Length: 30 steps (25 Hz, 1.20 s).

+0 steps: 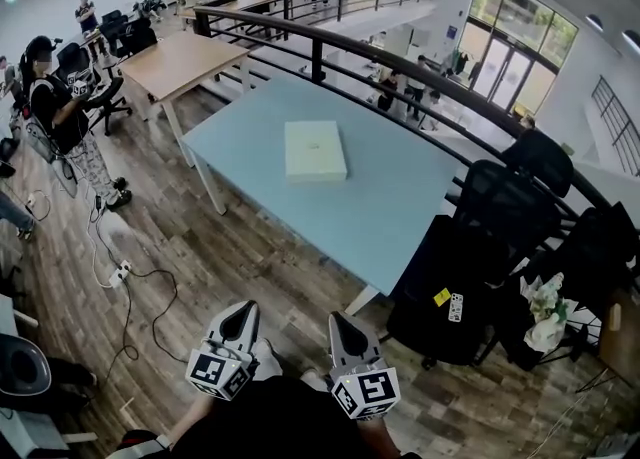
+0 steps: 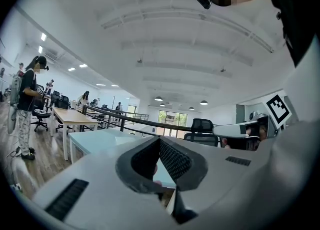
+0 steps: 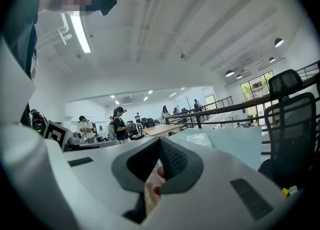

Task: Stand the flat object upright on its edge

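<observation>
While the person stands back from the light blue table (image 1: 400, 212), the flat object (image 1: 315, 150), a pale cream box, lies on its broad face near the middle of the tabletop. From the two grippers it is at about twelve o'clock, well apart from both, and nothing touches it.

The left gripper (image 1: 240, 310) sits low in the head view at roughly seven o'clock. It is held level over the wooden floor (image 1: 230, 257), nose toward the table. Its own view shows the jaws closed together with nothing between them. The right gripper (image 1: 341, 323) is just beside it at about five o'clock, also level and aimed the same way. Its jaws are likewise pressed together on nothing. In the right gripper view the box appears as a lighter patch on the tabletop, at about one o'clock from the jaw tips.

Beyond the table's far edge a dark curved railing (image 1: 350, 45) runs from eleven o'clock round to three. A wooden desk (image 1: 178, 62) stands at ten o'clock, near the table's left corner. Black office chairs (image 1: 505, 209) crowd the table's right side at three to four o'clock. At nine o'clock a person (image 1: 60, 112) in a dark top stands on the floor, and a white cable (image 1: 140, 282) trails across the boards at eight o'clock.
</observation>
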Tool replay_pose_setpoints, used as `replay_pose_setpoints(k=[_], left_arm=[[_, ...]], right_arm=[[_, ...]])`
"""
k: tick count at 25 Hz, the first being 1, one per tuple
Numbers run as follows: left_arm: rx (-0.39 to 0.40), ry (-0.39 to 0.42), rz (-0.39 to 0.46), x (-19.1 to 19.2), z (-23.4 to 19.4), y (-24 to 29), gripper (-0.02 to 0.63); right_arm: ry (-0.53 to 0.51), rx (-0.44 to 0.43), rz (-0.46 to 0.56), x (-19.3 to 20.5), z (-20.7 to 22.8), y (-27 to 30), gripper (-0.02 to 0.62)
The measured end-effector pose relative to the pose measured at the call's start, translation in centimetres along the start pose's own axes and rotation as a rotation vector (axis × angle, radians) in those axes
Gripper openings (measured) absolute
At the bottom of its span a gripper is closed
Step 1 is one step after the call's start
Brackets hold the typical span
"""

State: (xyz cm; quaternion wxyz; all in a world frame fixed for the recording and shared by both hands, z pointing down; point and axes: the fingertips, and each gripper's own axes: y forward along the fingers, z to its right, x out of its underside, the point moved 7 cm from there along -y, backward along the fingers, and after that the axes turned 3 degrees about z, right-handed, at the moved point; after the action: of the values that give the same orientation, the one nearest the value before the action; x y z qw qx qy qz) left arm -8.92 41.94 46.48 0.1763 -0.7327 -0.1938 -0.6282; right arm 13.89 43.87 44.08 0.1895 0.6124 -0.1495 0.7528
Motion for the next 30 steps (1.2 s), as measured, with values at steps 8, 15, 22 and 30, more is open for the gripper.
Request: replay_pose_setpoints(k=[8,15,22,30], left_arm=[[-0.005,0.023,0.016,-0.4,0.2,0.6,0.003],[-0.043,0.010,-0.003,0.0,0.3,-0.1,0.003],[-0.063,0.004,-0.023,1.0,-1.1,0.4,0.003],[-0.020,-0.002,-0.009,0.5,-2.3,4.5,0.003]], right_arm=[[0.014,0.041,0.002,-0.2,1.2,-0.2,0.006],[0.035,0.036,-0.027,0.5,1.7,-0.1,0.006],[0.017,0.039,-0.045,0.8,1.8,1.1,0.006],[0.011,0.097,-0.046,0.1,3.8,3.2,0.006]])
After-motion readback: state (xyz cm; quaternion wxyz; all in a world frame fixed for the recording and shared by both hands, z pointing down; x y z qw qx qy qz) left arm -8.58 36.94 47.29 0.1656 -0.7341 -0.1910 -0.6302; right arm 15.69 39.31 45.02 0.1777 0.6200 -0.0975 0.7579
